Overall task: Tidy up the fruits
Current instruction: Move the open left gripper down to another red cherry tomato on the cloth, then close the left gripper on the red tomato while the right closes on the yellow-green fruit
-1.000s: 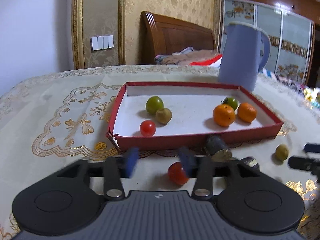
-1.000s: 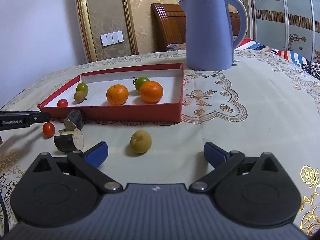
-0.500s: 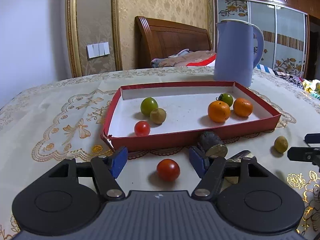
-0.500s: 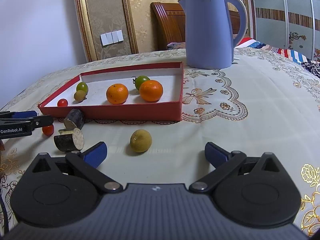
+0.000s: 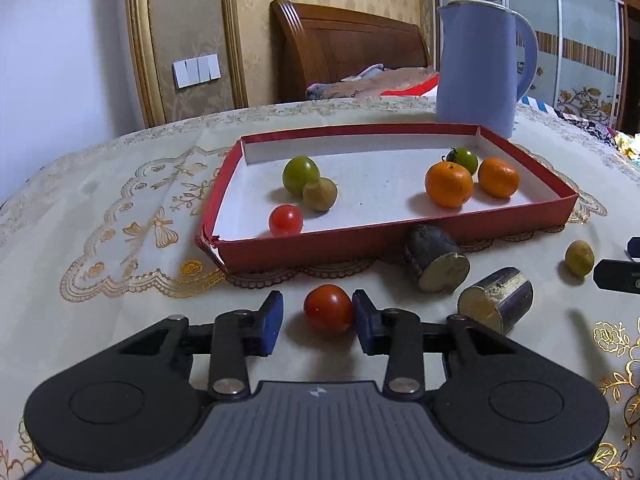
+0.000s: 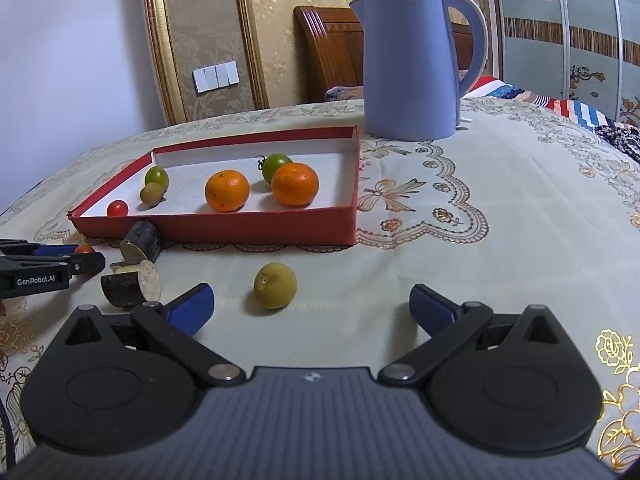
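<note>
Left tongs point(image 5: 316, 316) are closing around the red tomato point(image 5: 328, 314), one pad seemingly touching; squeezed off-centre, it could roll away. Right tongs point(image 6: 310, 306) stand apart.

Home bedroom: wooden headboard point(image 5: 352, 48), wardrobe point(image 5: 560, 40), kettle point(image 6: 412, 64).

Left gripper point(image 5: 316, 316) jaws closing around red tomato point(image 5: 328, 314) on tablecloth point(image 5: 100, 240), red tray point(image 5: 400, 240) behind

Open cloth right of red tray point(image 6: 256, 232); two dark cylinders point(image 5: 438, 258) and kettle point(image 6: 412, 64) blocked front and rear approaches.
</note>
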